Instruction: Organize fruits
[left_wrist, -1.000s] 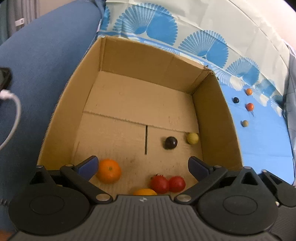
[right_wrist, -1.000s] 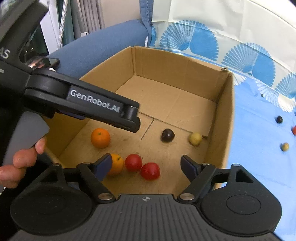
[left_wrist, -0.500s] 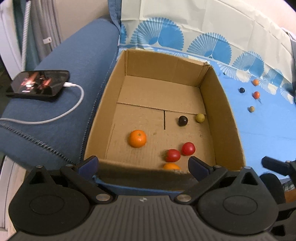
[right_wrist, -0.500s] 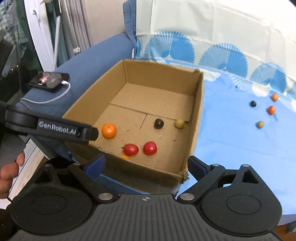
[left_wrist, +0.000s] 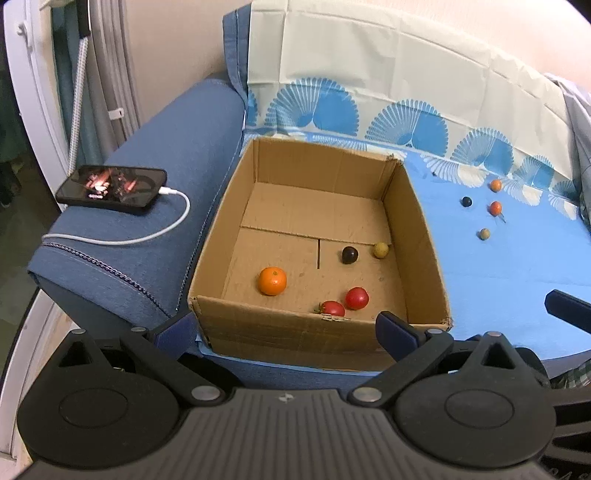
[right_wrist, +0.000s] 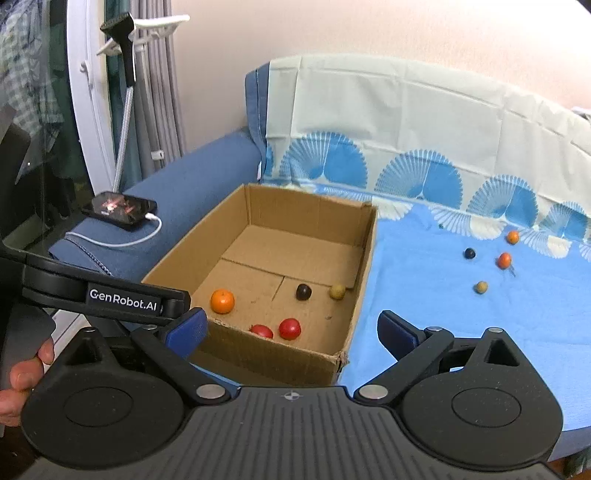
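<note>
An open cardboard box (left_wrist: 424, 236) (right_wrist: 365, 258) sits on the blue cloth. Inside lie an orange (left_wrist: 272, 281) (right_wrist: 222, 301), two red tomatoes (left_wrist: 357, 298) (right_wrist: 289, 328), a dark fruit (left_wrist: 349, 254) (right_wrist: 303, 292) and a yellowish fruit (left_wrist: 381, 250) (right_wrist: 337, 291). Several small fruits lie loose on the cloth at the right: a dark one (left_wrist: 466, 201) (right_wrist: 469, 253), two orange ones (left_wrist: 495, 208) (right_wrist: 504, 260) and a tan one (left_wrist: 484, 233) (right_wrist: 481, 287). My left gripper (left_wrist: 284, 332) and right gripper (right_wrist: 291, 332) are both open and empty, held back from the box's near wall.
A phone (left_wrist: 112, 189) (right_wrist: 120, 209) on a white cable (left_wrist: 147, 236) lies on the blue sofa armrest at the left. A patterned blue-and-white cloth (left_wrist: 406, 110) covers the sofa back. The left gripper's body (right_wrist: 103, 295) crosses the right wrist view at the left.
Both grippers have pulled up and back from over the box's inside to outside its near wall. The fruits in the box have not moved.
</note>
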